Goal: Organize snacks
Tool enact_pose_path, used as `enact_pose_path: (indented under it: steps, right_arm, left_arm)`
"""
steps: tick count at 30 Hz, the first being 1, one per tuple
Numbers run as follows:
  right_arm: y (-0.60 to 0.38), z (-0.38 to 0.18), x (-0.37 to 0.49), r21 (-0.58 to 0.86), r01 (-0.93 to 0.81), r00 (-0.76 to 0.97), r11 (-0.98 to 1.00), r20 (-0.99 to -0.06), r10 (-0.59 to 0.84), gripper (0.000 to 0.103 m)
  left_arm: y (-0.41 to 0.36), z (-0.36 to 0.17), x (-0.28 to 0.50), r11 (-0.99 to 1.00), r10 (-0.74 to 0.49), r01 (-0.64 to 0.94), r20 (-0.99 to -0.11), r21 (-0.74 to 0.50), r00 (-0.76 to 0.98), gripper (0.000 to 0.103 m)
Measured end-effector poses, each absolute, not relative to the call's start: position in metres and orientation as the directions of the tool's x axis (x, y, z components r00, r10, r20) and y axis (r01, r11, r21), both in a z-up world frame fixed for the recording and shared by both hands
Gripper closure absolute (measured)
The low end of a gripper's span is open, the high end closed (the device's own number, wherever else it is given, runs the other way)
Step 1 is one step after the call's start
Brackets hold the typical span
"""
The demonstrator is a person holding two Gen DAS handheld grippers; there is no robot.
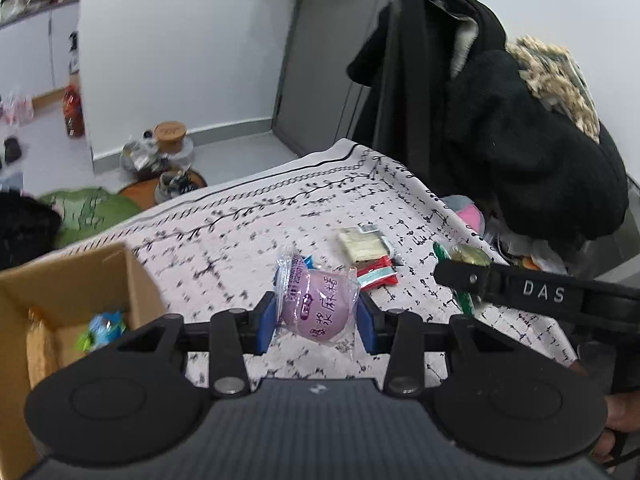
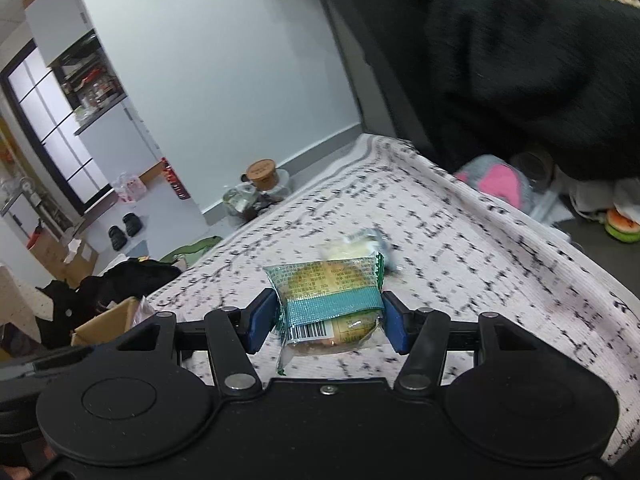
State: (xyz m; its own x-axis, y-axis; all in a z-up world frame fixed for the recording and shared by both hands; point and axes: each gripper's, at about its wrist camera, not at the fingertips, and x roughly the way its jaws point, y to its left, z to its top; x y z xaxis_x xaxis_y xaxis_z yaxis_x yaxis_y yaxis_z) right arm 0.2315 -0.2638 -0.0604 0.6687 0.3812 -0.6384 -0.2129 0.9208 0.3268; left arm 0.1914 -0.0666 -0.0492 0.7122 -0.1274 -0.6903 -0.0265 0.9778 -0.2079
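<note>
Left gripper (image 1: 317,322) is clamped on a purple wrapped snack (image 1: 316,307), held above the patterned cloth (image 1: 240,232). Right gripper (image 2: 331,325) grips a green-banded pastry packet (image 2: 332,300) above the same cloth. Cardboard box (image 1: 76,280) sits left, holding a blue-green snack (image 1: 105,328). Beyond, a yellow packet (image 1: 362,245) and a red packet (image 1: 378,274) lie on the cloth.

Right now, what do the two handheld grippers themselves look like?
Both look alike: the left gripper and right gripper have blue finger pads on black linkage arms with silver pivot bolts, and two round black discs. The right gripper's side reads "DAS" in white.
</note>
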Motion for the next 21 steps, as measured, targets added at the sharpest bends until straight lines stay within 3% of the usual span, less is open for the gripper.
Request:
enact_pose_path:
  steps: [21]
  right_arm:
    - [-0.155, -0.044, 0.212, 0.282, -0.345, 0.626, 0.895, -0.642, 0.443, 0.048]
  left_arm:
    - [0.057, -0.06, 0.148, 0.951, 0.026, -0.225, -0.665, -0.214, 0.746, 0.062]
